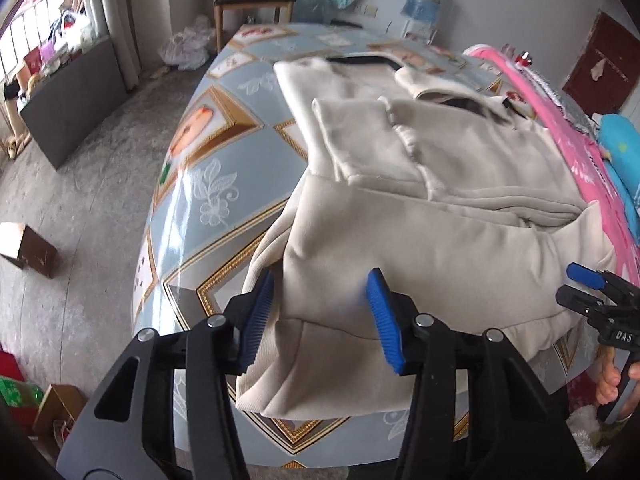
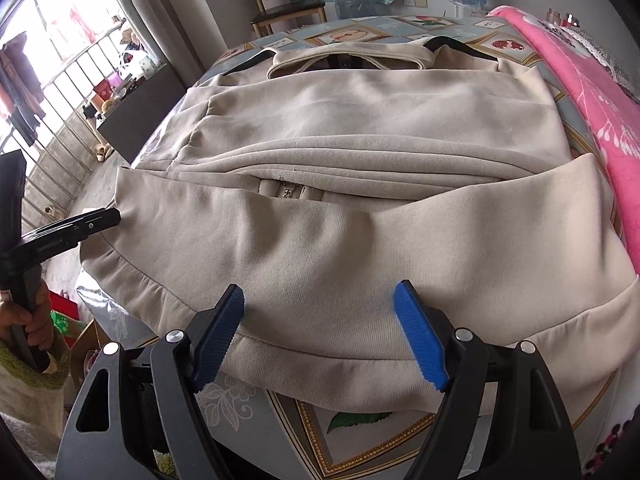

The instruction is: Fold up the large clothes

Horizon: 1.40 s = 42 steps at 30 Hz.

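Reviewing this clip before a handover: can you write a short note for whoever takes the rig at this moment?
Left gripper: fingers part open around the jacket's near left edge, not visibly pinching it.
Right gripper: open over the near hem, holding nothing.
Jacket: beige, flat on the patterned table, hanger in its collar.
Done: sides and a sleeve lie folded inward.
Left: grip the hem and fold toward the collar.

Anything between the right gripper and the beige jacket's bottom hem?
Nothing visible. The right gripper hangs with jaws open directly over the beige jacket at its bottom hem; only bare fabric lies below. The left gripper sits off at the jacket's left edge.
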Motion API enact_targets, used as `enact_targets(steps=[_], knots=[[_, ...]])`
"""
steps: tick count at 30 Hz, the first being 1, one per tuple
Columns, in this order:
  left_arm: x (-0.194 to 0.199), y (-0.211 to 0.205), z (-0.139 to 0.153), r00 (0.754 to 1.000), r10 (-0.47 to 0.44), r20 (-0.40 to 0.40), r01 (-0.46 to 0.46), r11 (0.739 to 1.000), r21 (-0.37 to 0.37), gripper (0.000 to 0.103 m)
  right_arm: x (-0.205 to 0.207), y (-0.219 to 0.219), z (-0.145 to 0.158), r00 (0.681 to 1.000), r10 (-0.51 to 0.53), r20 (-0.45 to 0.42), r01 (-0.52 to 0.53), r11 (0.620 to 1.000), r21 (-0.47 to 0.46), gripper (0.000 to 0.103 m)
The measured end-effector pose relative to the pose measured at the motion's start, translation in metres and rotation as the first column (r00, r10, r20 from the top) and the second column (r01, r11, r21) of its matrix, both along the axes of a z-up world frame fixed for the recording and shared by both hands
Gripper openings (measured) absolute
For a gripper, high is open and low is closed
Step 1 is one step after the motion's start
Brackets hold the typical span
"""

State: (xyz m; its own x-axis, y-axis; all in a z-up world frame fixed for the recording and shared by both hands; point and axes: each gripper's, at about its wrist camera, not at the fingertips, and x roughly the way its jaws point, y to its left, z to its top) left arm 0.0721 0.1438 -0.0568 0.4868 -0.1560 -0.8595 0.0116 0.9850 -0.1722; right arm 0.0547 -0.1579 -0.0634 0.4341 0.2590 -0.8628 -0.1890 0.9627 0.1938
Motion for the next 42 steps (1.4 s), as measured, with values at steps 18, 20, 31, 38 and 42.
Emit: enact_targets(steps=[18, 20, 31, 38, 42], knots=[[0.025, 0.047, -0.021, 0.997, -0.035, -0.073, -0.01, 0.846, -0.533, 0.04, 0.001, 0.008, -0.001, 1.0, 0.012, 0.004, -0.012, 0.999, -0.032, 0.082], [0.031, 0.054, -0.028, 0.996, -0.011, -0.092, -0.044, 0.818, -0.574, 0.04, 0.001, 0.007, -0.001, 1.0, 0.009, 0.004, -0.009, 1.0, -0.026, 0.082], [0.022, 0.037, -0.007, 0.987, -0.15, 0.063, 0.153, 0.725, -0.672, 0.047, 0.0, 0.007, -0.002, 1.0, 0.012, 0.008, -0.012, 0.999, -0.031, 0.082], [0.027, 0.015, -0.004, 0.992, -0.125, 0.023, 0.122, 0.881, -0.457, 0.041, 0.0, 0.001, 0.012, 1.0, -0.008, 0.02, 0.008, 1.0, 0.005, 0.082], [0.01, 0.002, 0.012, 0.987, -0.127, 0.093, 0.152, 0.929, -0.338, 0.028, 0.006, -0.002, 0.042, 0.999, 0.02, 0.027, -0.026, 0.973, 0.229, 0.082]])
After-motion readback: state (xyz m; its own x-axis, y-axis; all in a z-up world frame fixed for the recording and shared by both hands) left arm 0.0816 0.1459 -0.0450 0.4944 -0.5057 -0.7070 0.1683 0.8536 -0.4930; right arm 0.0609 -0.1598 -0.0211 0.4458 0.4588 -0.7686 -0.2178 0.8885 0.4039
